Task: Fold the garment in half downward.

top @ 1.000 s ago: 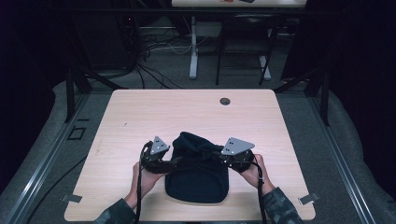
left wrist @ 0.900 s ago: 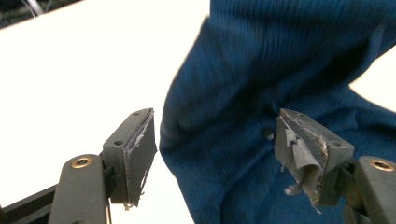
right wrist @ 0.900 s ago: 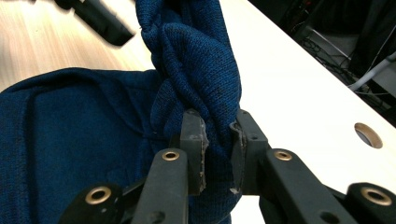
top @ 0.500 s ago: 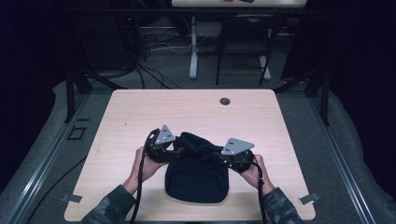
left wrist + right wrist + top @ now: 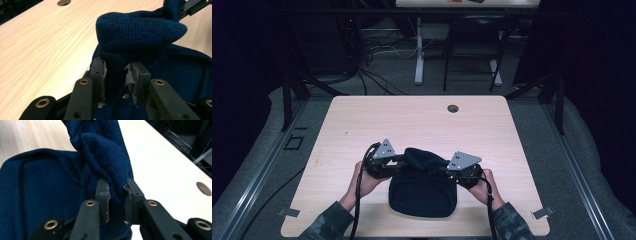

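On a pale wooden table (image 5: 362, 125) in a dark room, a dark blue knitted garment (image 5: 422, 192) lies near the front edge. The left gripper (image 5: 116, 77) and right gripper (image 5: 116, 200) each pinch its raised far edge. Folding seems underway; next, both should carry that edge together.

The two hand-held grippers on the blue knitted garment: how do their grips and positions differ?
The left hand-held gripper clamps a thick rolled fold of the blue knitted garment; the right hand-held gripper clamps a twisted, bunched part. In the high view the left one sits slightly farther up the table than the right one. Both are shut on the cloth and lift its upper edge while the rest lies on the table.
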Tool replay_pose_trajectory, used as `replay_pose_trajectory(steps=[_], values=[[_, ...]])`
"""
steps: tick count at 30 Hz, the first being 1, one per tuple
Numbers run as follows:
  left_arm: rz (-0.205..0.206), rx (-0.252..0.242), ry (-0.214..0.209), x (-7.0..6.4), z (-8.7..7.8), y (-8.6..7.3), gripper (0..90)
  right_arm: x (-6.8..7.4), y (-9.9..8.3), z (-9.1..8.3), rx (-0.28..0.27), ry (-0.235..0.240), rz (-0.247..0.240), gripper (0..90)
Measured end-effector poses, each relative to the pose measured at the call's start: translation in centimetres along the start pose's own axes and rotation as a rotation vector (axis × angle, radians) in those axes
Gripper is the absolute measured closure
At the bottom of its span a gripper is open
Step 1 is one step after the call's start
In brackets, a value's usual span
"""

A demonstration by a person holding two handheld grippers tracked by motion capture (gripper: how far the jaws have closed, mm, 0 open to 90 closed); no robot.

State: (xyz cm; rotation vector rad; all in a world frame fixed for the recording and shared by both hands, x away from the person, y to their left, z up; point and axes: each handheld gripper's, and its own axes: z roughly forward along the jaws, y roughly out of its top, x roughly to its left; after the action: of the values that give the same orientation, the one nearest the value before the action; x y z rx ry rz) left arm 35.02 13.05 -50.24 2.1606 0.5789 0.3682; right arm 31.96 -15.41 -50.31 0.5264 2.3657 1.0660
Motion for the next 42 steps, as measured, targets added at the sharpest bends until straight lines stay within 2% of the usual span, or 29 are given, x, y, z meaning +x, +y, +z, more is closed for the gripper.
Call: replay_pose_trajectory(steps=[12,20,25,29,34,38,42], values=[[-0.005,0.009,-0.056,-1.5,-0.5,-2.0,67.0,1.8,-0.9,-0.5,0.029,0.026,0.002,71.1],[-0.033,0.052,-0.115,-2.0,-0.6,-3.7,64.4,3.1,-1.3,-0.7,0.057,0.051,0.004,65.7],[-0.060,0.060,-0.132,-2.0,-1.4,-4.9,61.7,3.6,-1.7,-1.5,0.071,0.067,0.015,61.8],[-0.075,0.062,-0.122,-1.7,-2.0,-5.6,59.8,3.9,-2.2,-2.3,0.068,0.091,0.039,58.7],[-0.082,0.059,-0.104,-1.5,-2.8,-5.9,58.3,4.0,-2.5,-3.5,0.053,0.092,0.059,54.8],[-0.087,0.046,-0.084,-1.3,-3.0,-5.7,55.9,3.4,-2.7,-4.0,0.029,0.086,0.118,51.5],[-0.087,0.040,-0.064,-1.5,-1.9,-4.6,50.0,2.7,-2.6,-3.3,0.026,0.053,0.195,51.6]])
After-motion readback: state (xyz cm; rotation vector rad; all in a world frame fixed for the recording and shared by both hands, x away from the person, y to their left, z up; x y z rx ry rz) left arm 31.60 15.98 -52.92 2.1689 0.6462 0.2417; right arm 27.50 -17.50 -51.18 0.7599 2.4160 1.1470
